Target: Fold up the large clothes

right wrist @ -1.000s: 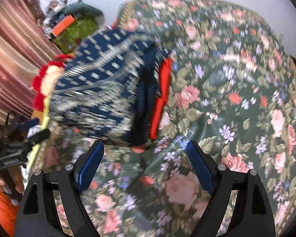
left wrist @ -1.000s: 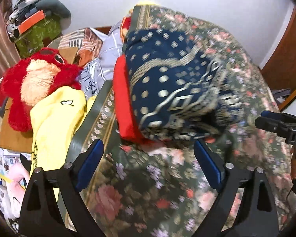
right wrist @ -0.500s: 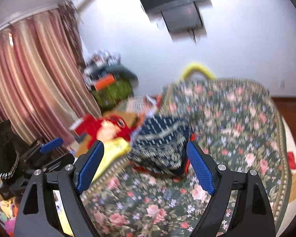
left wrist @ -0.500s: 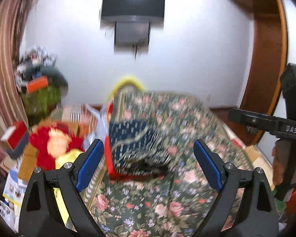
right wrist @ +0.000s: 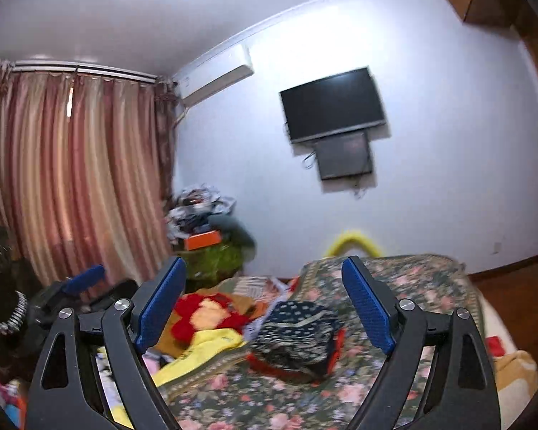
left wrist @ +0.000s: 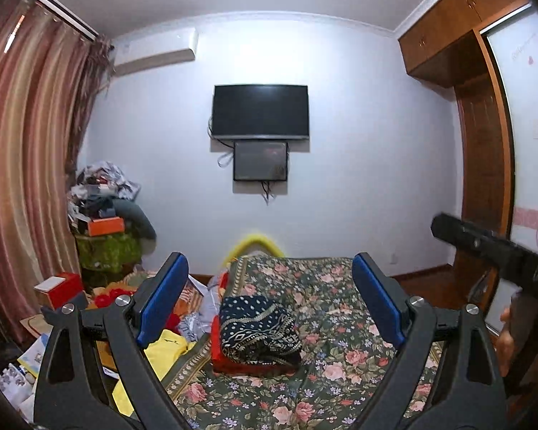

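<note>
A folded navy garment with a white pattern (left wrist: 260,328) lies on a folded red garment (left wrist: 247,364), stacked on the floral bedspread (left wrist: 340,351). The stack also shows in the right wrist view (right wrist: 297,337). My left gripper (left wrist: 270,302) is open and empty, raised well back from the stack. My right gripper (right wrist: 263,304) is open and empty, also raised and away from the stack. The right gripper's body shows at the right edge of the left wrist view (left wrist: 491,254).
A red plush toy (right wrist: 204,313) and a yellow cloth (left wrist: 161,354) lie left of the bed. A cluttered pile (left wrist: 107,222) stands by the striped curtain (left wrist: 21,179). A TV (left wrist: 260,111) hangs on the far wall. A wooden wardrobe (left wrist: 484,179) stands at the right.
Both grippers have pulled up and back from just in front of the folded stack, so the views now take in the whole room. Both stayed open and empty.
</note>
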A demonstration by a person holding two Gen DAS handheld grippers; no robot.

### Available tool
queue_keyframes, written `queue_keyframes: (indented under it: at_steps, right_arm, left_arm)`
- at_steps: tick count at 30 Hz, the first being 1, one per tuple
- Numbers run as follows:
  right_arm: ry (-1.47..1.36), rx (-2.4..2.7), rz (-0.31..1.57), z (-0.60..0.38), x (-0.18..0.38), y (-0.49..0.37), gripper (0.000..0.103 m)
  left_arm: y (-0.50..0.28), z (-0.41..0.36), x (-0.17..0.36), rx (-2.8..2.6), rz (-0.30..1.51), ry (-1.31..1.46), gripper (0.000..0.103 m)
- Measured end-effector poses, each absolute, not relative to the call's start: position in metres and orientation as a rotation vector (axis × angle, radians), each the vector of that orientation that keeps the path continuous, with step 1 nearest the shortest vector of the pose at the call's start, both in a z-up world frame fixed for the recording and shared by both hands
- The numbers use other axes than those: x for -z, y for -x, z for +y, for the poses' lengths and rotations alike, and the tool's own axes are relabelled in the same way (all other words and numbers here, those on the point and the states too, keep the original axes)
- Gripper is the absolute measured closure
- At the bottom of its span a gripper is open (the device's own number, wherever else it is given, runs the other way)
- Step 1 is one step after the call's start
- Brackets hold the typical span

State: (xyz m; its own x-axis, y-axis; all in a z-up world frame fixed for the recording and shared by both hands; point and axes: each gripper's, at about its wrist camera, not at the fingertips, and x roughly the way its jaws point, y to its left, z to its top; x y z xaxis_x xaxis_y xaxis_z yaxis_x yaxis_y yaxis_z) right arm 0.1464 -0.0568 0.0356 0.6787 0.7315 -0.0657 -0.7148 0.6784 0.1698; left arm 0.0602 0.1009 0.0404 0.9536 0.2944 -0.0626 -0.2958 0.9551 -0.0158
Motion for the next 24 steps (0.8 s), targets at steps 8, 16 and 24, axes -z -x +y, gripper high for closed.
queue_keyframes:
  at_steps: [8, 16, 24]
  right_arm:
    - [-0.091, -0.712, 0.141, -0.050, -0.030, -0.143, 0.000]
    - [-0.091, -0.712, 0.156, -0.053, -0.028, -0.143, 0.000]
    - [-0.082, -0.717, 0.172, -0.055, -0.024, -0.137, 0.000]
  left_arm:
    - [-0.056, 0.090, -0.026, -0.351, 0.089, 0.002, 0.000]
    - [-0.060, 0.092, -0.013, -0.347, 0.127, 0.024, 0.000]
    - [-0.059, 0.095, -0.012, -0.341, 0.133, 0.037, 0.000]
